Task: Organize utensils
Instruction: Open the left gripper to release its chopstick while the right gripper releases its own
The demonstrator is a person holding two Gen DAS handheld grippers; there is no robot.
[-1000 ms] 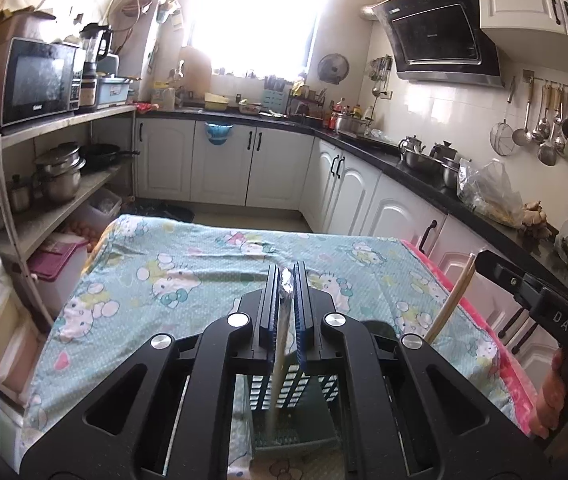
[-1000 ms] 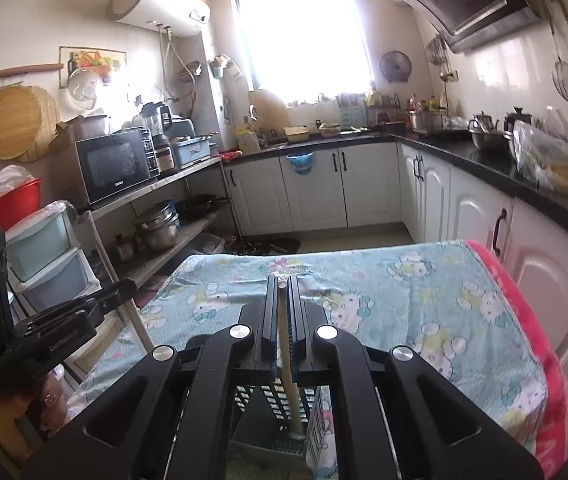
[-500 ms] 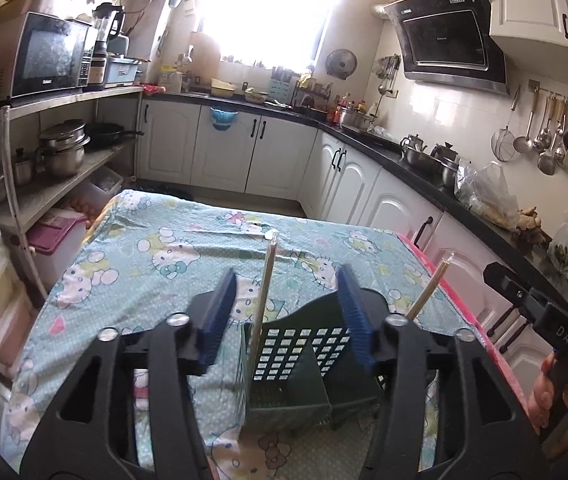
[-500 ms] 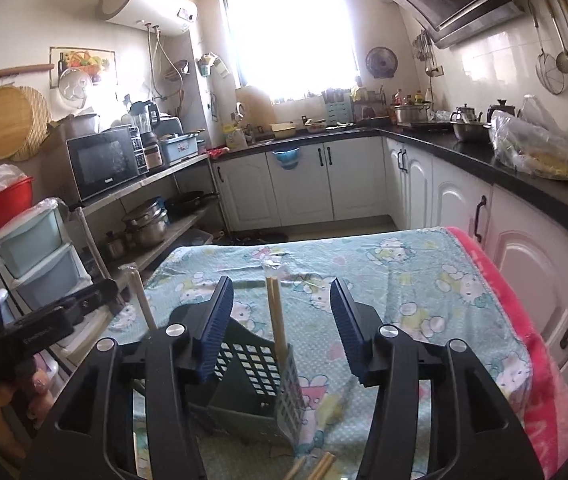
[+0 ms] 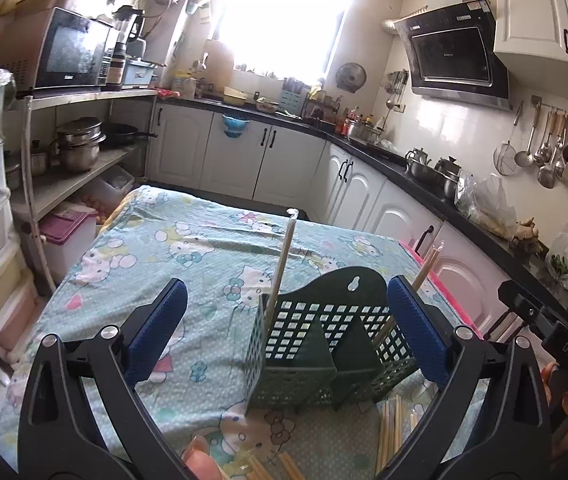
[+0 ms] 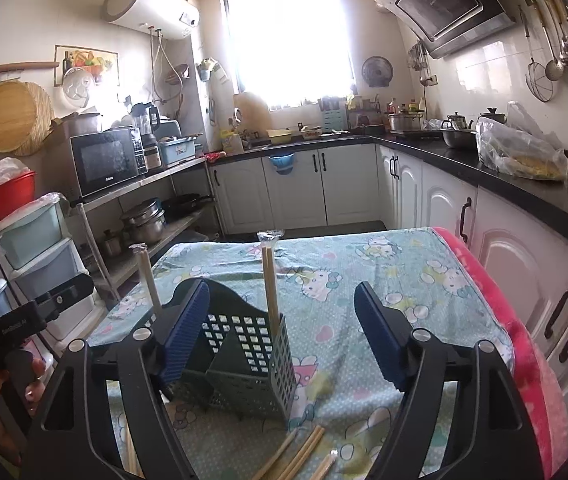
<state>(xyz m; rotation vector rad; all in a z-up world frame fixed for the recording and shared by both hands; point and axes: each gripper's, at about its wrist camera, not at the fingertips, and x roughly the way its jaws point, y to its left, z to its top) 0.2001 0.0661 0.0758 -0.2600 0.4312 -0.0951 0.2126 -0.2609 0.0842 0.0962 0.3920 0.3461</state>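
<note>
Blue-padded left gripper (image 5: pixel 284 332): jaws just opening wide, gripping nothing.
Right gripper (image 6: pixel 282 326): jaws likewise opening, empty.
Green holder (image 5: pixel 315 344): sitting low centre, between the pads.
Done: 2 wrapped chopstick pairs (image 6: pixel 270 280) standing inside it.
Left: loose chopsticks (image 6: pixel 299 454) lying at bottom edge, waiting on the tablecloth (image 5: pixel 188 248).

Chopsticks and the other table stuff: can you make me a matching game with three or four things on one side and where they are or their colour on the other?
Things:
1. utensil basket
2. wrapped chopsticks
3. loose chopsticks
4. gripper pads

Descriptions:
A. blue
B. lying flat on the tablecloth
C. dark green with square holes
D. standing upright in the basket

Pairs: 1-C, 2-D, 3-B, 4-A
</note>
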